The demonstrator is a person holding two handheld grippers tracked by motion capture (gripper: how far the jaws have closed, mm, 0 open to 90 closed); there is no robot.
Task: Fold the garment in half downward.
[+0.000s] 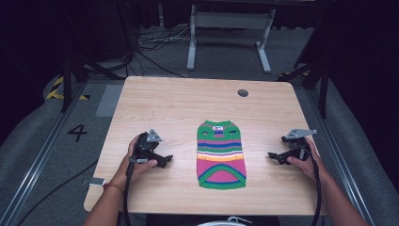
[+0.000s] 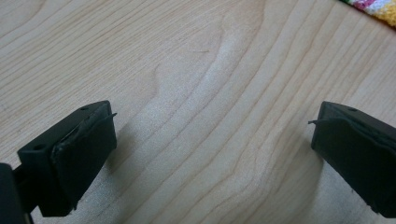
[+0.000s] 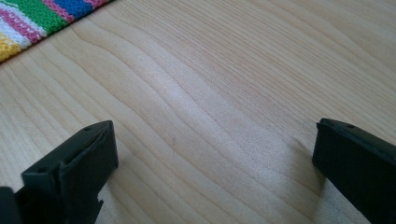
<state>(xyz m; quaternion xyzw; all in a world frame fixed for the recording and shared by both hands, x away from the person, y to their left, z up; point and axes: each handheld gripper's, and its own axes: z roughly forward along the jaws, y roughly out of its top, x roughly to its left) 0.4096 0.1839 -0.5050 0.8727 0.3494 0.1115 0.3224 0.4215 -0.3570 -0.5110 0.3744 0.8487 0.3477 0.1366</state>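
Note:
A small knitted striped sweater [image 1: 221, 154], green, pink, blue and yellow, lies flat in the middle of the wooden table [image 1: 179, 103], neck toward the far side. My left gripper [image 1: 165, 161] rests on the table to the sweater's left, open, jaws pointing at it. My right gripper [image 1: 275, 156] rests to the sweater's right, open, also pointing at it. In the left gripper view the gripper [image 2: 212, 140] has only bare wood between its jaws, with a sweater edge [image 2: 373, 8] at top right. The right gripper [image 3: 215, 154] likewise spans bare wood, with the sweater [image 3: 32, 18] at top left.
A round grommet hole [image 1: 243, 92] sits near the table's far edge. Beyond the table stand a grey metal frame [image 1: 229, 28] and loose cables on the floor [image 1: 150, 42]. Black stands flank the table on both sides. A "4" marking [image 1: 77, 133] is on the floor at left.

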